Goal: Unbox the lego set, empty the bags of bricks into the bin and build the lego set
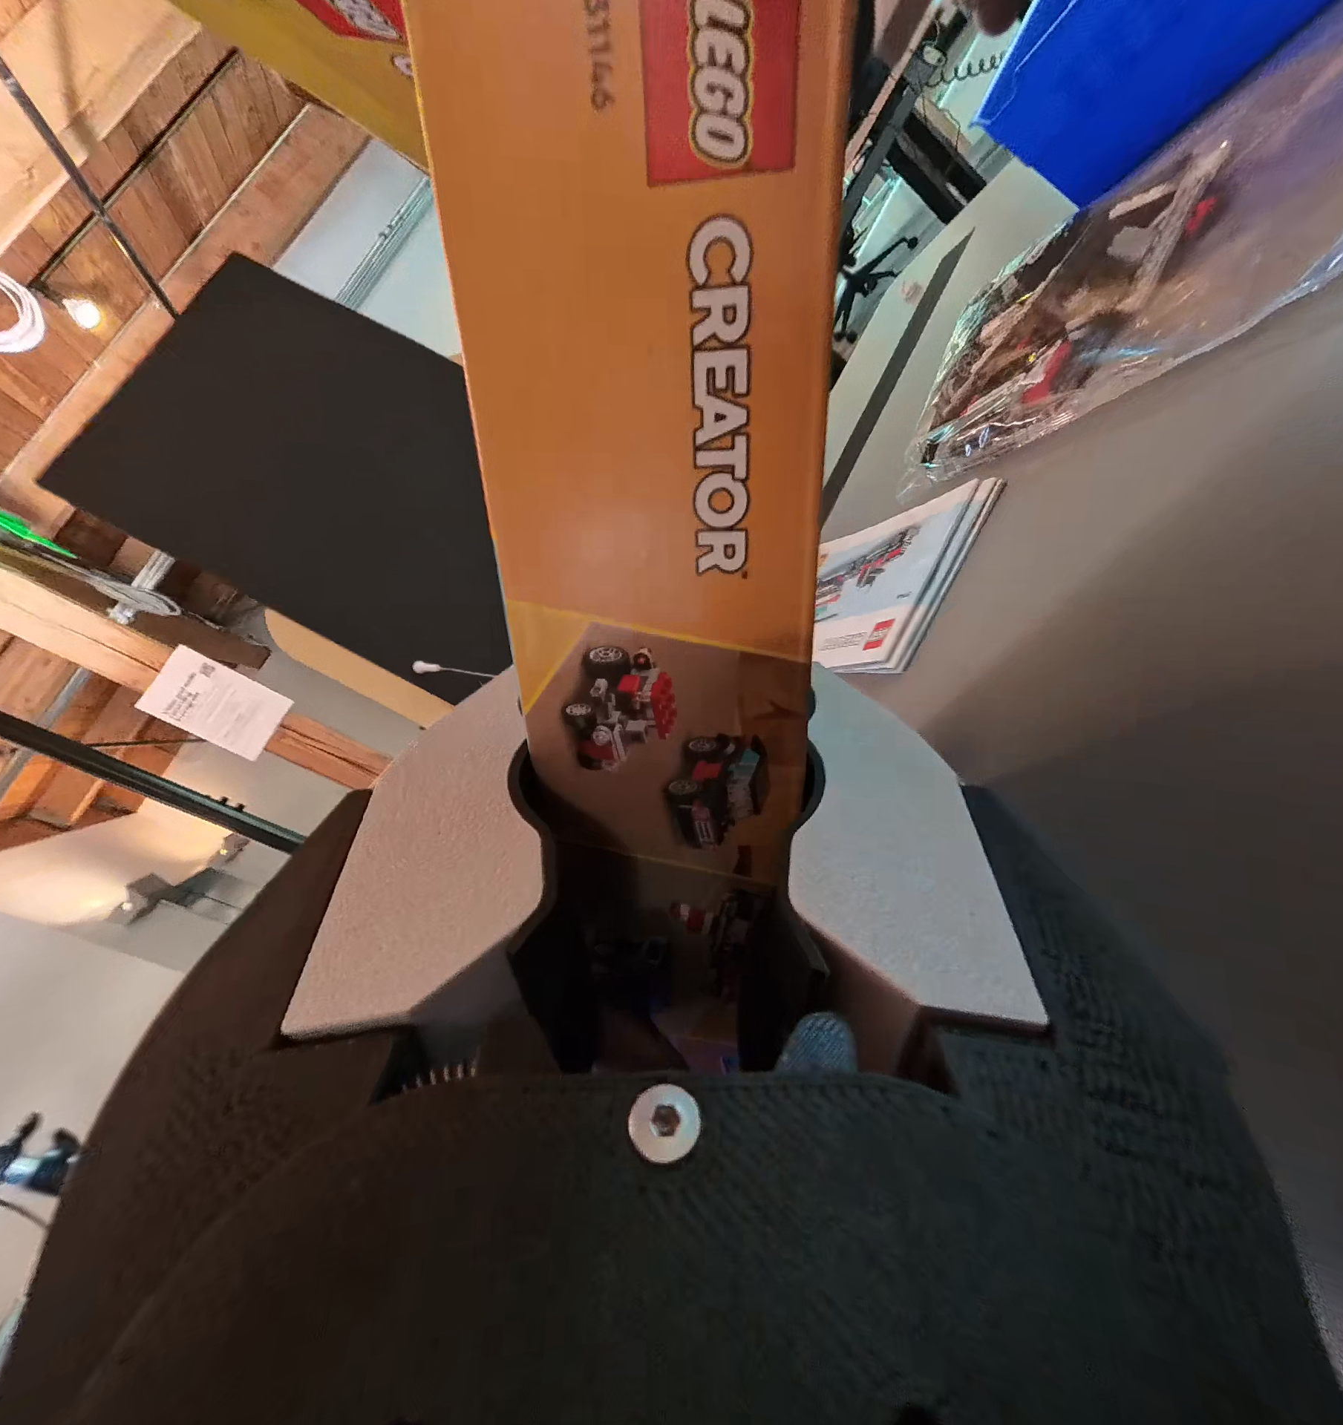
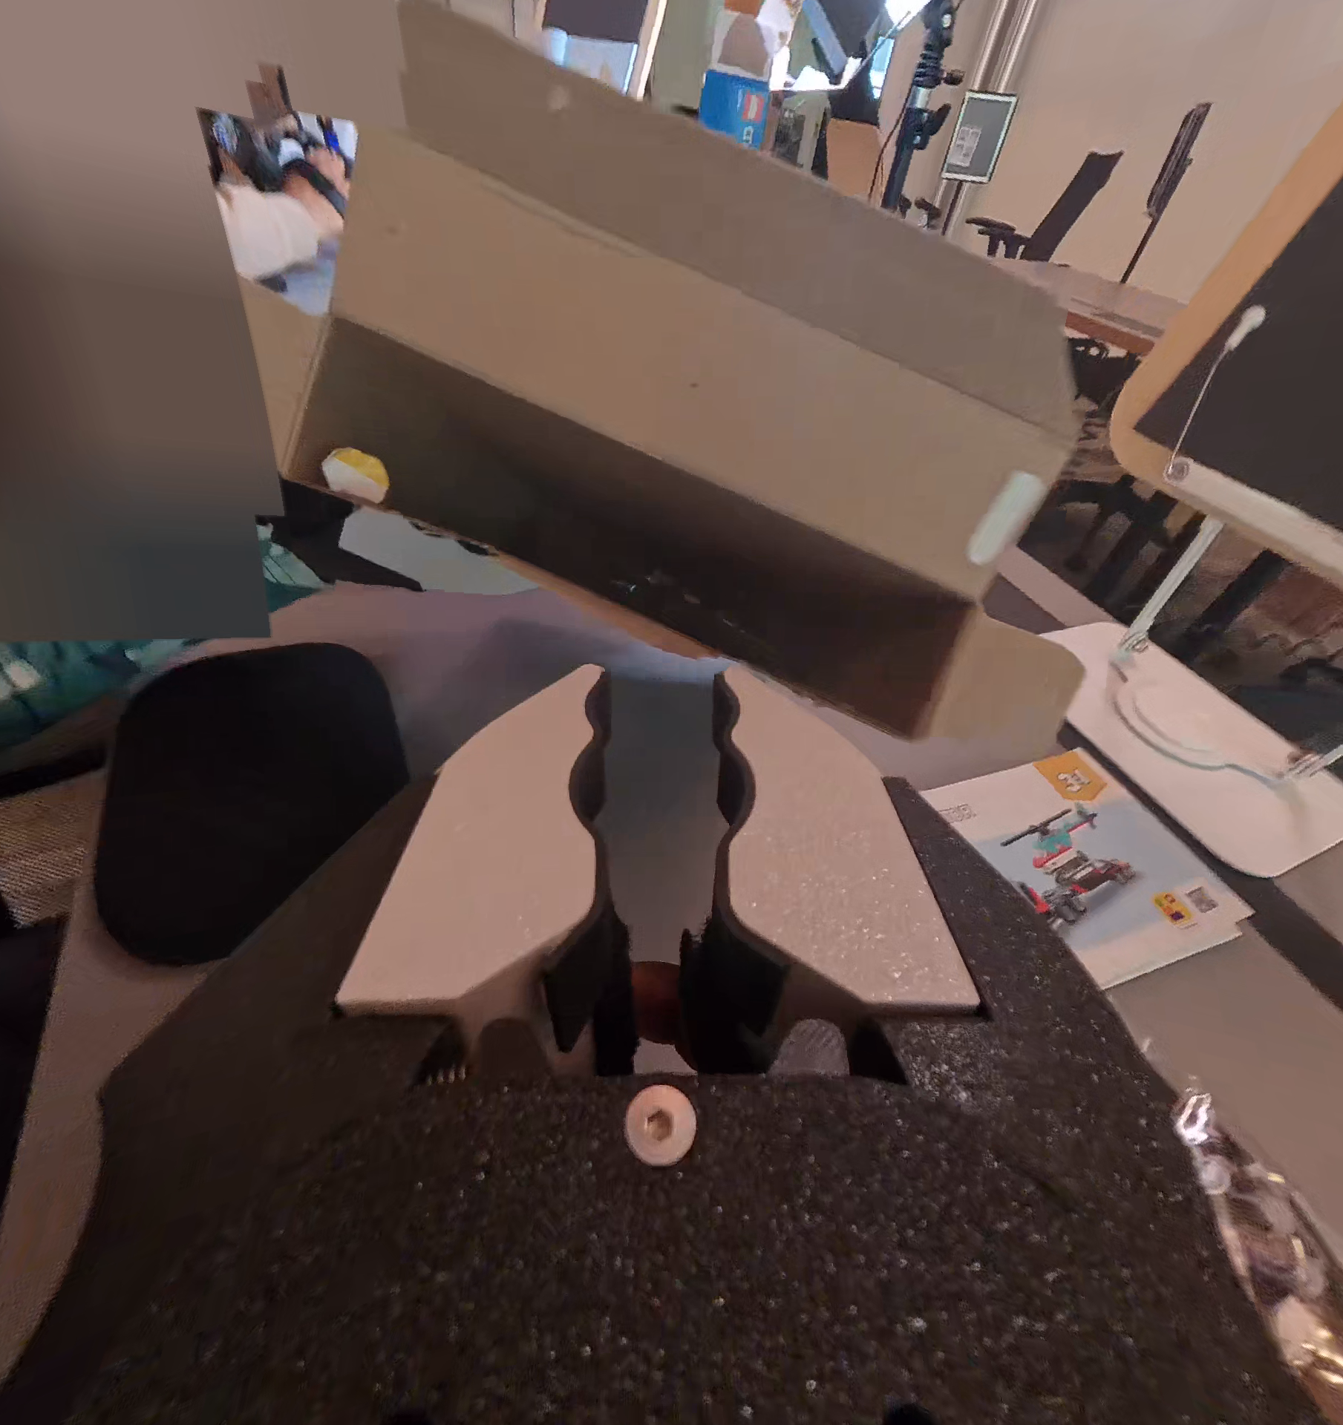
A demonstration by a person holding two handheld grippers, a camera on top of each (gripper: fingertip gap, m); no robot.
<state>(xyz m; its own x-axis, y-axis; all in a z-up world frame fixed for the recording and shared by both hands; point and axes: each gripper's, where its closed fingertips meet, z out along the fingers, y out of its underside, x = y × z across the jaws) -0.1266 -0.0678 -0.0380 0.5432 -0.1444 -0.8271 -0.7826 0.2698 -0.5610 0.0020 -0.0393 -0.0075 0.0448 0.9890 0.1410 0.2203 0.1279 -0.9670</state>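
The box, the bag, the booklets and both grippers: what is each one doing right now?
Lego box: gripped by its narrow side, held up off the table; open end looks empty.
Left gripper: shut on the Lego box.
Right gripper: open, holding nothing, just below the box.
Bag of bricks: out of the box, lying on the table, looks unopened.
Instruction booklets: closed, flat on the table.
Blue bin: beyond the bag; inside hidden.

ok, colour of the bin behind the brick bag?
Blue bin, clearest in the left wrist view.
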